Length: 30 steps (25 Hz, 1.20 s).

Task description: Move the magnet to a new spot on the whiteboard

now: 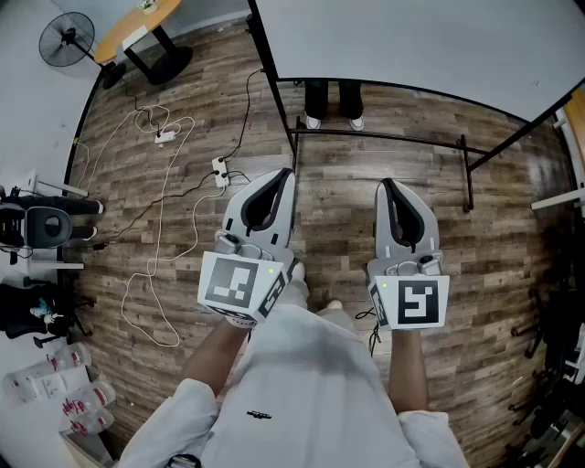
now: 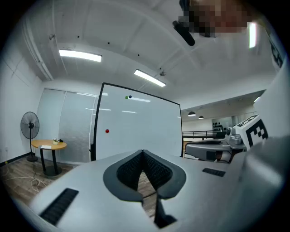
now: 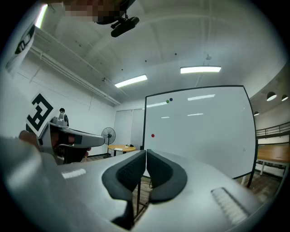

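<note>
The whiteboard (image 2: 140, 127) stands on a black frame some way ahead of both grippers. A small red magnet (image 2: 107, 131) sticks to its left half, and the right gripper view shows the same red magnet (image 3: 152, 135). A green and a blue magnet (image 3: 169, 100) sit close together near the board's top edge. In the head view my left gripper (image 1: 288, 172) and right gripper (image 1: 384, 183) are held side by side over the floor, pointing at the whiteboard (image 1: 411, 46). Both have their jaws shut with nothing between them, and neither touches the board.
Someone's black-trousered legs and white shoes (image 1: 334, 102) show behind the board's stand. Loose cables and power strips (image 1: 166, 137) lie on the wood floor to the left. A fan (image 1: 66, 38) and a round table (image 1: 137, 26) stand far left. Equipment crowds the left edge (image 1: 37, 228).
</note>
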### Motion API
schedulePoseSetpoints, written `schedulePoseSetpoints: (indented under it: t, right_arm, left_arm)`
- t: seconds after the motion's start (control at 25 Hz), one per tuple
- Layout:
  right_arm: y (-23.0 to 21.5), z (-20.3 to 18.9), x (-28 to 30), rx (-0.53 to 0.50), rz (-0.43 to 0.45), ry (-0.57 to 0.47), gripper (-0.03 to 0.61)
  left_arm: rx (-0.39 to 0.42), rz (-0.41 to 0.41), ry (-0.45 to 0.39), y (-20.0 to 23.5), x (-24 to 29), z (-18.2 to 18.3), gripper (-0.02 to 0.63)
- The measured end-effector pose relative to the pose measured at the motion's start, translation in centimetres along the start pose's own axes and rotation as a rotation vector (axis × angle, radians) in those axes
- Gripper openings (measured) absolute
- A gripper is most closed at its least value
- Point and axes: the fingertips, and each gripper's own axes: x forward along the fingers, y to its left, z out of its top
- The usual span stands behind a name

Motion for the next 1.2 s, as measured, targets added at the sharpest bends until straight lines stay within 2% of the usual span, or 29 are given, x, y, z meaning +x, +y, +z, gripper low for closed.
schedulePoseSetpoints:
  t: [0.16, 0.4, 0.8, 1.2]
  right_arm:
    - [2.7, 0.8, -1.2, -0.024, -0.002, -0.008, 0.002]
    - [5.1, 1.7, -2.6, -0.002, -0.055, -0.035, 0.0]
    - [9.8, 2.4, 0.0, -0.025, -0.102, -0.041, 0.0]
    - [12.7, 2.3, 4.7, -0.036, -0.139, -0.043, 0.0]
  left_arm:
    - [-0.004, -0.016, -0.003, 0.1, -2.5, -0.7, 0.006]
    - [-0.013, -0.048, -0.018, 1.1, -5.7, -0.4, 0.006]
    - [-0.018, -0.068, -0.055, 6.6, -8.2, 0.2, 0.006]
    - [-0.026, -0.087, -0.076, 12.9, -7.8, 0.3, 0.006]
